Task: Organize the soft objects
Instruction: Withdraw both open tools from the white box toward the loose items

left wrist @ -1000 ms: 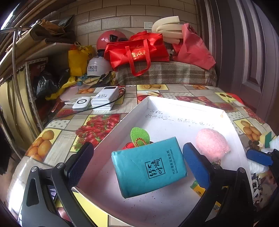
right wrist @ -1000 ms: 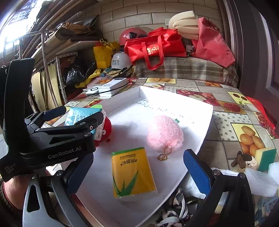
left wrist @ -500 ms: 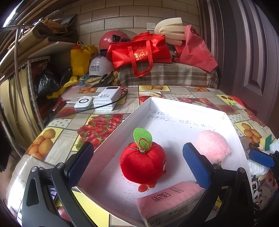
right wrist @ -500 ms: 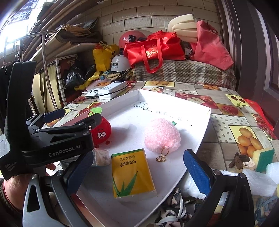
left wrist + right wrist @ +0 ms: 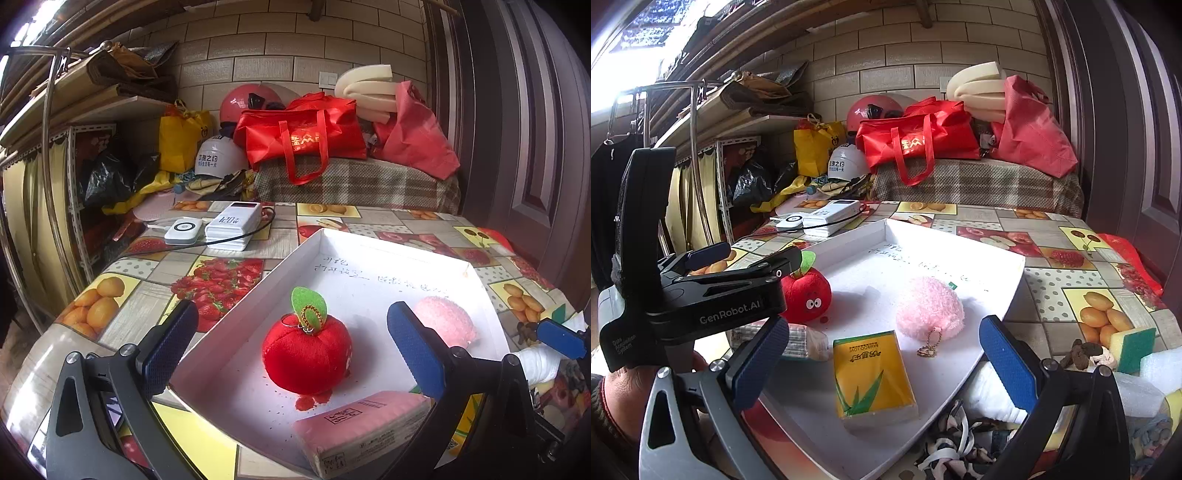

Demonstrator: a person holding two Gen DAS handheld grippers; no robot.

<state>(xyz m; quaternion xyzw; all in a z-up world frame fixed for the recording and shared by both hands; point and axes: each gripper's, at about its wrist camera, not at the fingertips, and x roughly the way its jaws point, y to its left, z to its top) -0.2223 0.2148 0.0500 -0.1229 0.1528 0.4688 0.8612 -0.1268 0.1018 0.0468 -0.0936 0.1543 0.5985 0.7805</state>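
The left gripper [image 5: 291, 350] is standing wide open with nothing between its blue pads, hovering over the near-left corner of the white tray [image 5: 236, 314]. Nearest to it, the pink tissue pack [image 5: 362, 428] is lying flat at the tray's near edge, just below the right finger [image 5: 413, 354] and outside the gap. Directly between the two fingers, slightly beyond the tips, the red plush apple [image 5: 306, 354] is sitting upright in the tray. The pink pompom [image 5: 447, 325] is resting farther back, partly behind the right finger. The right gripper [image 5: 882, 358] is likewise standing wide open and empty; the yellow tissue pack [image 5: 873, 374] is lying flat in the tray between its fingers. Beyond the tray, a white power bank [image 5: 232, 225] is lying on the fruit-patterned tablecloth [image 5: 218, 280].
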